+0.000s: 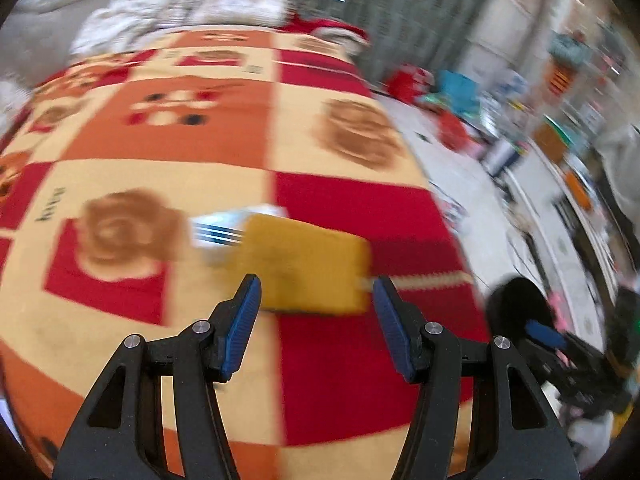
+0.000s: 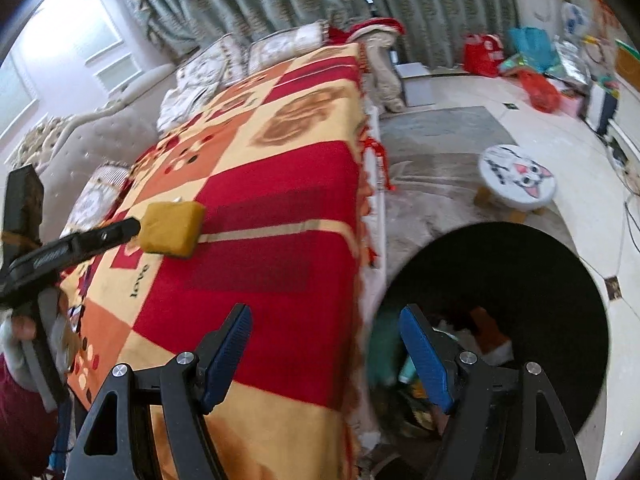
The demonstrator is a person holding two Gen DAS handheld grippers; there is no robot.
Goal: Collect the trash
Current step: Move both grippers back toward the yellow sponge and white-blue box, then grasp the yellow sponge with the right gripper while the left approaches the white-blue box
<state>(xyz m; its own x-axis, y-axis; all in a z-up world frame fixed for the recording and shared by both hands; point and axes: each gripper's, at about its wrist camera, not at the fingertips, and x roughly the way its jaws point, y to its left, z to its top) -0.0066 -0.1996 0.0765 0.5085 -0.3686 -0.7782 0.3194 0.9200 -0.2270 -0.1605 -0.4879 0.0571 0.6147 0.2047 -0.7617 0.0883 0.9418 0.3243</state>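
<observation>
A yellow sponge-like block (image 1: 306, 266) sits between and just beyond the fingertips of my left gripper (image 1: 316, 290), above the red, orange and cream blanket (image 1: 168, 148); the view is blurred. In the right wrist view the same block (image 2: 172, 229) is at the tip of the left gripper, off the blanket (image 2: 280, 208). A white and blue wrapper (image 1: 224, 232) lies behind the block. My right gripper (image 2: 326, 322) is open and empty, over the bed edge and the black bin (image 2: 520, 280), which holds several pieces of trash.
Pillows (image 2: 224, 68) lie at the head of the bed. A small stool with a cat face (image 2: 518, 178) stands on the grey rug (image 2: 436, 128). Bags and clutter (image 2: 528, 68) line the far wall. The bin also shows in the left wrist view (image 1: 516, 304).
</observation>
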